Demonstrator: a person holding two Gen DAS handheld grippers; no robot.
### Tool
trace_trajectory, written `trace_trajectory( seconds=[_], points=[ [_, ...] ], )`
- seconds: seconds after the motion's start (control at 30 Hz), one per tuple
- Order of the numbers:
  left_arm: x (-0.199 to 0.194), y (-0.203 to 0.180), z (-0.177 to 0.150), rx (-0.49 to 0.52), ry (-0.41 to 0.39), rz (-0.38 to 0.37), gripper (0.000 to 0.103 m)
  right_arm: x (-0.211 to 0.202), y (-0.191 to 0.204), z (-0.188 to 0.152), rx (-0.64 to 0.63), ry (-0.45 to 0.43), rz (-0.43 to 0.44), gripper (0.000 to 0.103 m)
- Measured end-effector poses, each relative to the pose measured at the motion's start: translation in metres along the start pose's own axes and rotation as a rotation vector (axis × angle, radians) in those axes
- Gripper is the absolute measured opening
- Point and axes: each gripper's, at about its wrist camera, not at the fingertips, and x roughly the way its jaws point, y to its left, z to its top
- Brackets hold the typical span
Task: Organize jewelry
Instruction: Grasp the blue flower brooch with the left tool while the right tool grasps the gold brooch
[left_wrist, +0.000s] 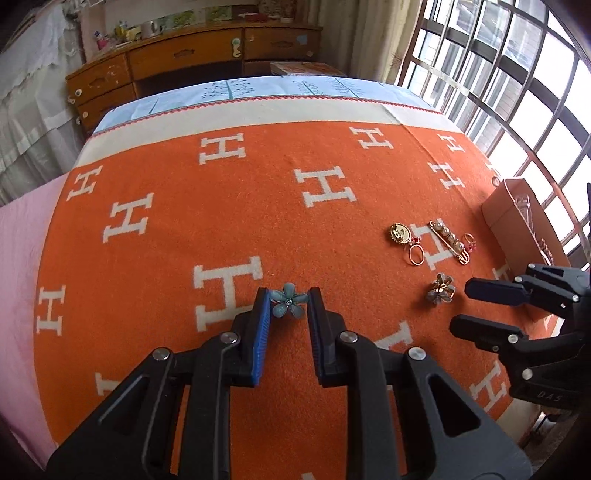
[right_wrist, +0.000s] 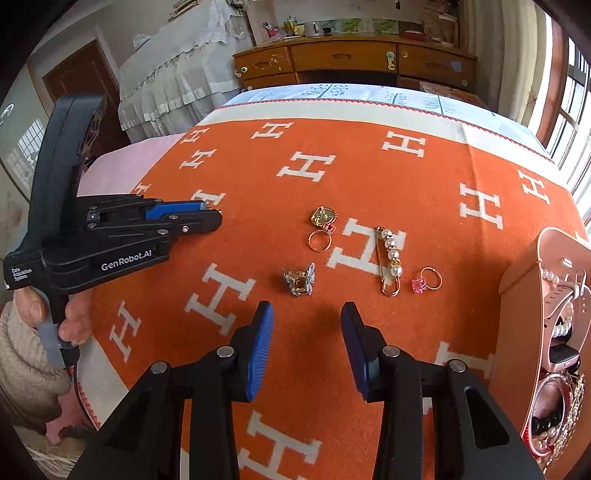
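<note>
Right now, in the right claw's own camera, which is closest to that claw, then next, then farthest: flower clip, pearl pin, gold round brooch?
1. Flower clip, just ahead of the right claw, slightly left.
2. Pearl pin, farther, ahead-right.
3. Gold round brooch, farthest back.

Both wrist cameras look steeply down, close over the orange blanket (left_wrist: 221, 221) toward the wooden dresser (right_wrist: 354, 59) at 12 o'clock, sharing the jewelry cluster (left_wrist: 432, 243), which sits at 2 o'clock from the left, 12 o'clock from the right.
</note>
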Motion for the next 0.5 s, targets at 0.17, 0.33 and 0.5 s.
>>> trace_trajectory(
  seconds=[0.17, 0.33, 0.5],
  points=[
    [-0.017, 0.006, -0.01, -0.086, -0.004, -0.02, 0.017, 0.007, 0.003, 0.005, -0.004, -0.003, -0.003, 0.038],
    [-0.031, 0.003, -0.019, -0.107, -0.025, -0.025, 0.017, 0.014, 0.008, 0.012, -0.018, -0.008, -0.011, 0.034],
    [-0.036, -0.006, -0.026, -0.104, -0.024, -0.035, 0.017, 0.021, 0.011, 0.016, -0.022, -0.019, -0.025, 0.03]
  ],
)
